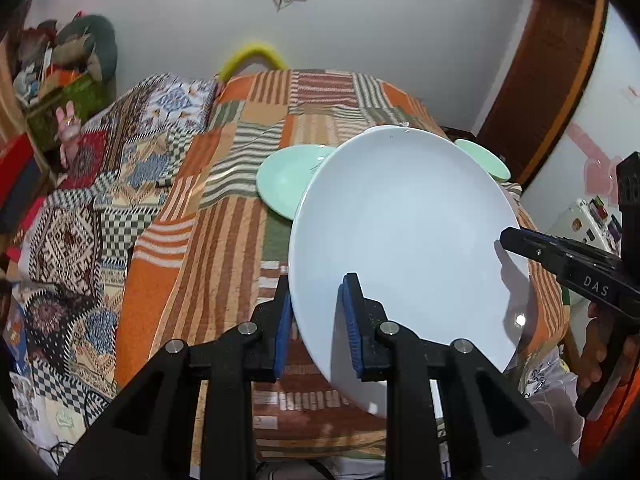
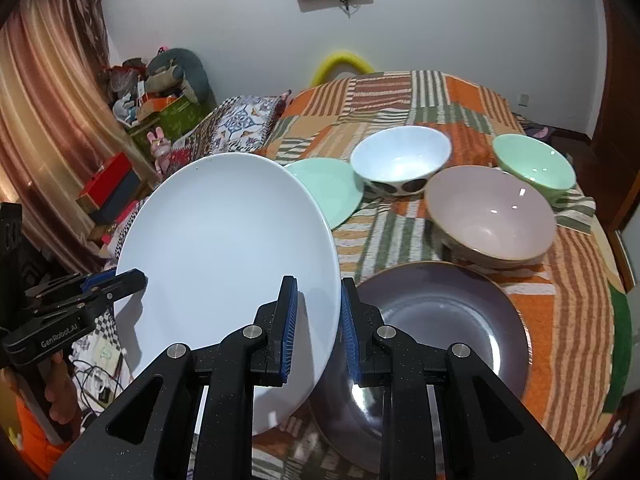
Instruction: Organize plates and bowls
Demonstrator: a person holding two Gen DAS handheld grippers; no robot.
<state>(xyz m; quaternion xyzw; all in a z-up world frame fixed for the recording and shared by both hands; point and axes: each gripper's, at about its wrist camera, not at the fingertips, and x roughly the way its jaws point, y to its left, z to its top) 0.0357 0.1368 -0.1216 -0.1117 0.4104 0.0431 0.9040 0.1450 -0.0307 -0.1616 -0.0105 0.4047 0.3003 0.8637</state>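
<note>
A large white plate (image 1: pixel 404 240) (image 2: pixel 224 264) is held tilted above the patchwork table. My left gripper (image 1: pixel 316 320) straddles its left rim, jaws close on it. My right gripper (image 2: pixel 318 320) straddles its right rim in the same way; it also shows in the left wrist view (image 1: pixel 560 260). The left gripper shows at the left edge of the right wrist view (image 2: pixel 84 292). Below the white plate's right edge lies a dark purple plate (image 2: pixel 448 328). A mint plate (image 2: pixel 332 188) (image 1: pixel 288 180), a white bowl (image 2: pixel 400 158), a pink bowl (image 2: pixel 492 216) and a mint bowl (image 2: pixel 534 164) (image 1: pixel 486 160) stand behind.
The table (image 1: pixel 208 240) has an orange striped patchwork cloth. A patterned bedspread (image 1: pixel 80 220) lies to its left. Boxes and soft toys (image 2: pixel 160 88) pile up by the curtain at the far left. A wooden door (image 1: pixel 552 80) stands at the right.
</note>
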